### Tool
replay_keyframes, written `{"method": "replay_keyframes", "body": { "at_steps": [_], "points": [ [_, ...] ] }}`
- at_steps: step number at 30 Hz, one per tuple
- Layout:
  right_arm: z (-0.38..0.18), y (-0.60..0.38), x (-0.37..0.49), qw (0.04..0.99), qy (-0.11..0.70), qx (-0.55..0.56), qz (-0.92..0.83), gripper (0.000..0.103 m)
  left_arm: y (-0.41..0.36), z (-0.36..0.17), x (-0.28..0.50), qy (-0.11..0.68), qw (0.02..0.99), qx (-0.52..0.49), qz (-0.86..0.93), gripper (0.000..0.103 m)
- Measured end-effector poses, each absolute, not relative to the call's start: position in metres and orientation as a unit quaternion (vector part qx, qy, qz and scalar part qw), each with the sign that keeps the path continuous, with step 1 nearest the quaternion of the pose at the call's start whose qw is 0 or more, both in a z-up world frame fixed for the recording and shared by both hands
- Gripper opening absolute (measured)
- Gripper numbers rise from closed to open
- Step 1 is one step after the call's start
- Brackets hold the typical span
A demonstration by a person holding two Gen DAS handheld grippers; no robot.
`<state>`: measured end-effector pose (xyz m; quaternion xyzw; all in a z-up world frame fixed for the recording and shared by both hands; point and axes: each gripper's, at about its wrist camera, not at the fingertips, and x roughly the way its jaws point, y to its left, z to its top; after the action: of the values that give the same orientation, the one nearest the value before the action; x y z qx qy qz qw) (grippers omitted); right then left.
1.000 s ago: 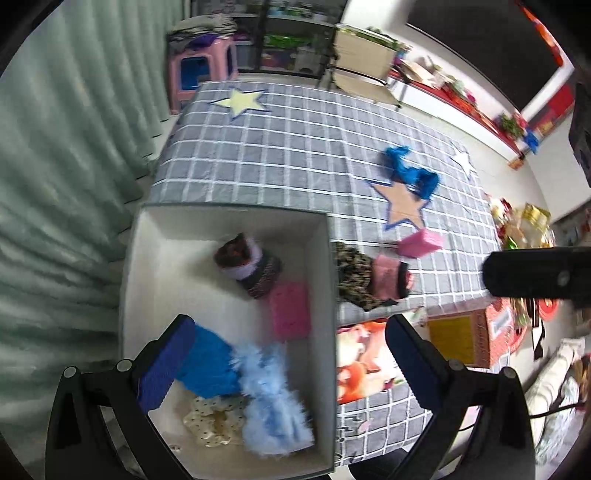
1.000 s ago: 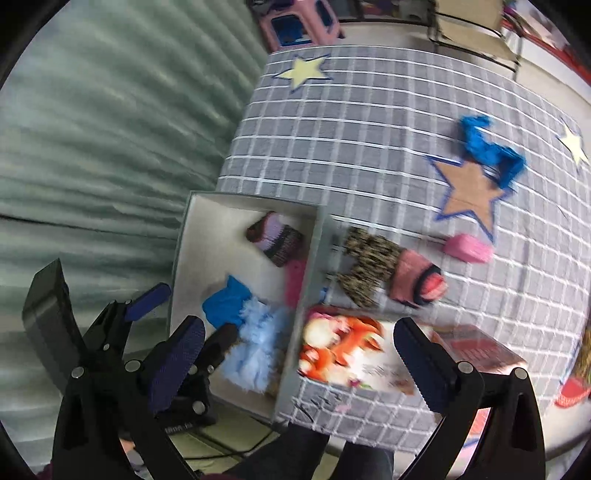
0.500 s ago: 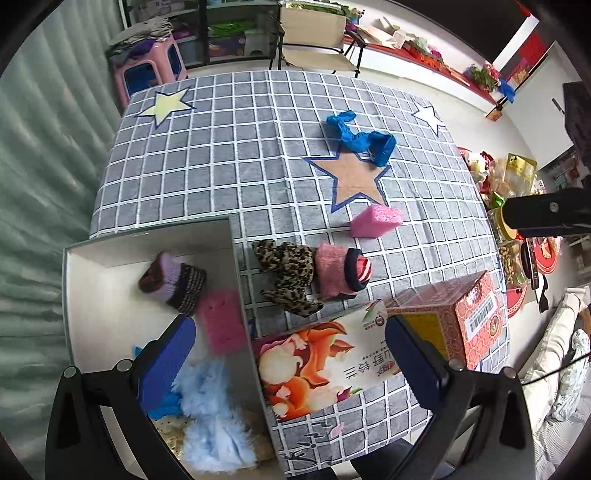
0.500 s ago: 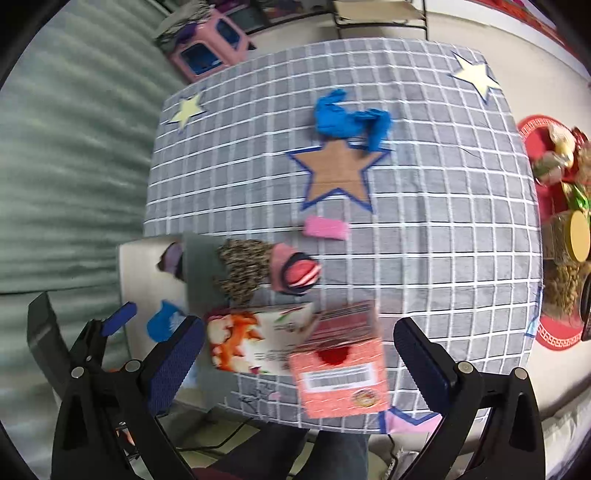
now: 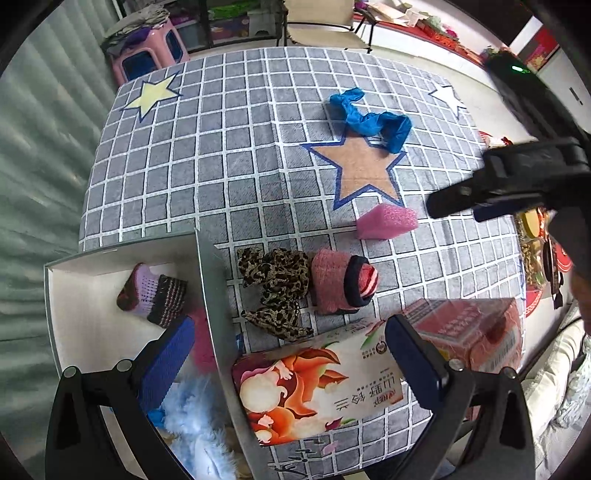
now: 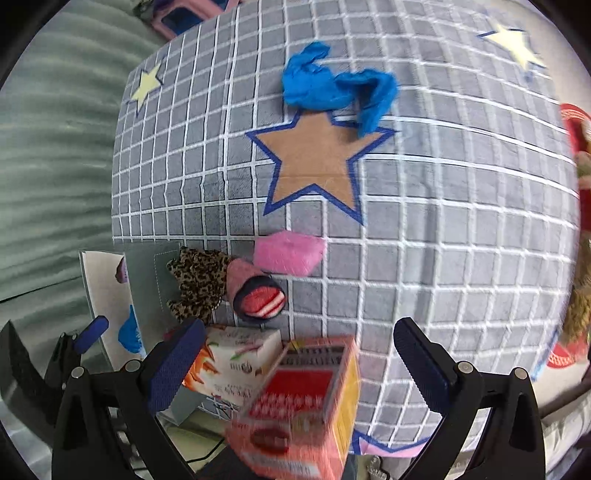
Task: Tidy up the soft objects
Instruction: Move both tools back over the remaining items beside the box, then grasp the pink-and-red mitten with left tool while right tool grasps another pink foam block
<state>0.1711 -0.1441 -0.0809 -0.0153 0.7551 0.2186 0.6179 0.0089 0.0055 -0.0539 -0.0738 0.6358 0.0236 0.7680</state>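
A white storage box at the table's near left holds a purple knit sock, a pink sponge, blue cloth and pale blue fluff. On the checked tablecloth lie a leopard-print cloth, a rolled pink sock, a pink sponge and a crumpled blue cloth. My left gripper hangs open over the box edge, holding nothing. My right gripper is open above the table's near side, also seen from the left wrist.
A printed tissue pack and a red carton sit at the table's near edge. A pink stool and a chair stand beyond the far end. A green curtain runs along the left.
Both grippers have swung right, away from the box and over the table. The right gripper has dropped closer to the cloths. Both stay open and empty.
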Motion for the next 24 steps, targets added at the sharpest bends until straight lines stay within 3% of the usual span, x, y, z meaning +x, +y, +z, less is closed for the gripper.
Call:
{"method": "replay_keyframes", "body": {
  "at_steps": [12, 24],
  "points": [
    [-0.17, -0.106, 0.203, 0.552, 0.797, -0.095, 0.227, 0.103, -0.009, -0.081, 0.033, 0.668, 0.741, -0.055, 0.04, 0.103],
    [-0.18, -0.247, 0.223, 0.604, 0.788, -0.058, 0.101, 0.103, -0.043, -0.122, 0.071, 0.707, 0.707, -0.021, -0.01, 0.103]
  ]
}}
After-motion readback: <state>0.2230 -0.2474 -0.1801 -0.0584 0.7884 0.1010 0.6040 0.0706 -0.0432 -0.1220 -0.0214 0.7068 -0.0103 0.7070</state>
